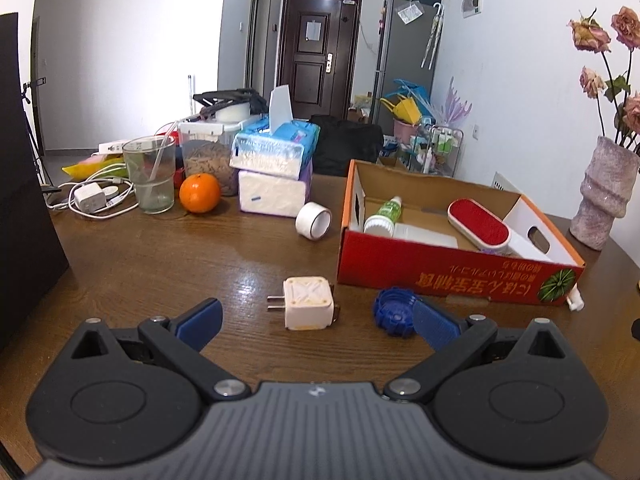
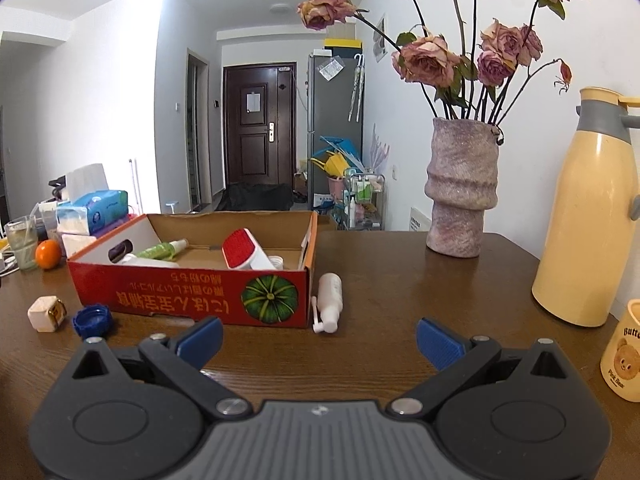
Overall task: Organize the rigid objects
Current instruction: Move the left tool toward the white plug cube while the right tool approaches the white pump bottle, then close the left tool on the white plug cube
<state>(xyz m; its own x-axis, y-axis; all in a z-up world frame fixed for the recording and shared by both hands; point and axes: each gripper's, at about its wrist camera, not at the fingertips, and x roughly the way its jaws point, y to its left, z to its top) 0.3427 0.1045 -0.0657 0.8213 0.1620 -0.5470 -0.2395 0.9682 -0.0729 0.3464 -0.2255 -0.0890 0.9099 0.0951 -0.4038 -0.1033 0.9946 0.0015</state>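
Note:
A red cardboard box (image 1: 440, 276) (image 2: 176, 296) stands on the wooden table, holding a green bottle (image 1: 386, 212), a red lint brush (image 1: 478, 222) (image 2: 240, 248) and a white container. In front of it lie a cream plug adapter (image 1: 308, 302) (image 2: 45, 312) and a blue cap (image 1: 394, 312) (image 2: 92, 320). A tape roll (image 1: 313, 221) sits left of the box. A white spray bottle (image 2: 329, 302) lies at the box's right corner. My left gripper (image 1: 316, 320) is open, the adapter just ahead between its fingers. My right gripper (image 2: 320, 340) is open and empty, short of the spray bottle.
At the back left are a glass (image 1: 150, 178), an orange (image 1: 199, 193), tissue packs (image 1: 272, 176) and a charger with cables (image 1: 90, 196). A vase with dried roses (image 2: 460, 188), a yellow thermos (image 2: 584, 216) and a bear cup (image 2: 624, 356) stand on the right.

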